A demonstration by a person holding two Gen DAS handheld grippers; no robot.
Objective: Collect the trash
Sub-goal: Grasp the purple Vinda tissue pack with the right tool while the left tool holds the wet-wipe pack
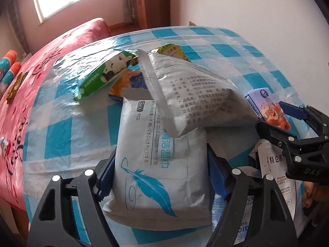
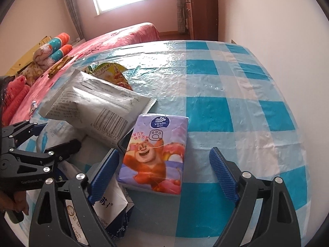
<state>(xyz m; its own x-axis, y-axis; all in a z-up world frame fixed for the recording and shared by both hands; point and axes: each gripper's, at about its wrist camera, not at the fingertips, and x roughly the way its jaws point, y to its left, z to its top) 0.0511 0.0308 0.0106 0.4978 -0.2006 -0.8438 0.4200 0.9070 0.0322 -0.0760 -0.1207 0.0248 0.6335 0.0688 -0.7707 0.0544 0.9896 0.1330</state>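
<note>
My left gripper (image 1: pixel 159 177) has its blue pads against both sides of a white wet-wipes pack with a blue feather (image 1: pixel 158 164) on the checked tablecloth (image 1: pixel 236 49). A silver foil pouch (image 1: pixel 195 94) leans over the pack's far end. My right gripper (image 2: pixel 164 173) is open around a purple Vinda tissue pack with a cartoon bear (image 2: pixel 156 154), which lies flat between the fingers without touching them. The tissue pack (image 1: pixel 267 107) and right gripper (image 1: pixel 287 127) also show in the left wrist view. The left gripper (image 2: pixel 59 142) shows at the left of the right wrist view.
A green wrapper (image 1: pixel 98 74), an orange packet (image 1: pixel 125 82) and a yellow-green packet (image 1: pixel 170 50) lie further back. A white milk carton (image 2: pixel 107 205) lies by the right gripper's left finger. A pink bed (image 2: pixel 123 35) borders the table on the left. A white wall (image 2: pixel 267 20) stands at the right.
</note>
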